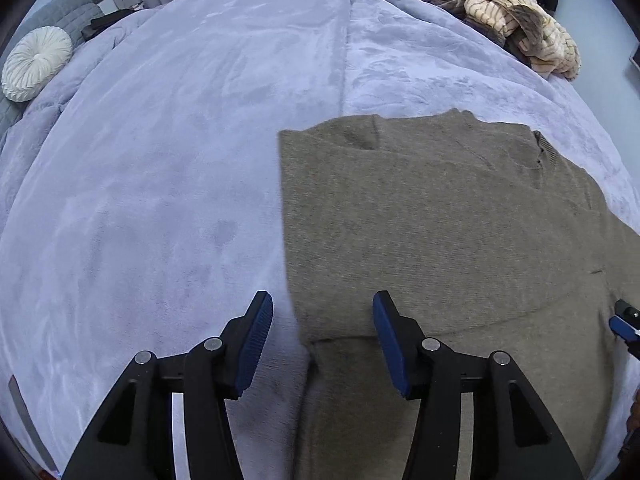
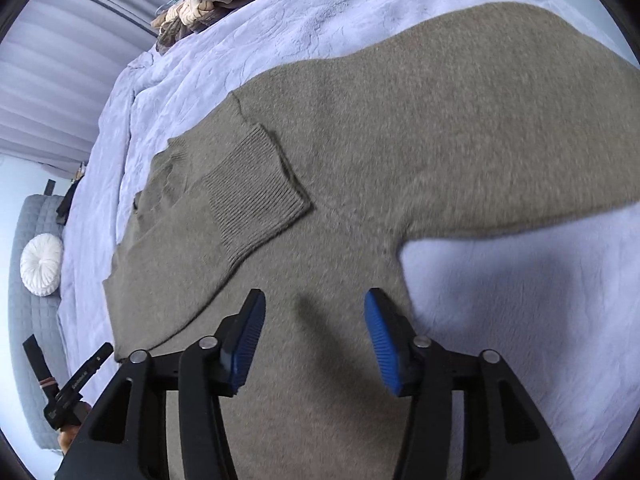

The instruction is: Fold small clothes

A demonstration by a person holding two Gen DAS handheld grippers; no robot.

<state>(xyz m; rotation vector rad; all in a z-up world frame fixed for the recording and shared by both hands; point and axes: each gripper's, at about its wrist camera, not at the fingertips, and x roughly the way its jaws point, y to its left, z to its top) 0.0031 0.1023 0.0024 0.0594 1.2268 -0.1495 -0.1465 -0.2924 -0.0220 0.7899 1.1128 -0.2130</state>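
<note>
Item under work: 1 grey-brown sweater (image 1: 432, 216), lying flat on the bed (image 1: 168, 184), on its lilac blanket.

Done so far, as far as the views show: 1 sleeve is folded in across the body. In the right wrist view its ribbed cuff (image 2: 256, 184) lies on top of the chest panel, flat and fairly square. In the left wrist view the sweater's left side reads as a straight, clean edge, consistent with a side fold already laid.

Left to do, by judgement: the other sleeve (image 2: 500, 128) is spread outward across the blanket, unfolded. After that the body needs folding bottom to top, or in thirds. I rate the garment at roughly a third complete.

Left claw (image 1: 322, 340): spread, nothing between the pads, hovering over the sweater's lower left edge, where the fabric meets the blanket. Whether it touches the fabric cannot be told.

Right claw (image 2: 314, 340): spread, empty, over the body near the armpit of the unfolded sleeve.

Further stock: a pile (image 1: 516, 20) of cream and brown clothes waits at the far edge of the bed, well apart from the sweater, unfolded. A round white cushion (image 1: 36, 64) sits off to the side, not involved.
</note>
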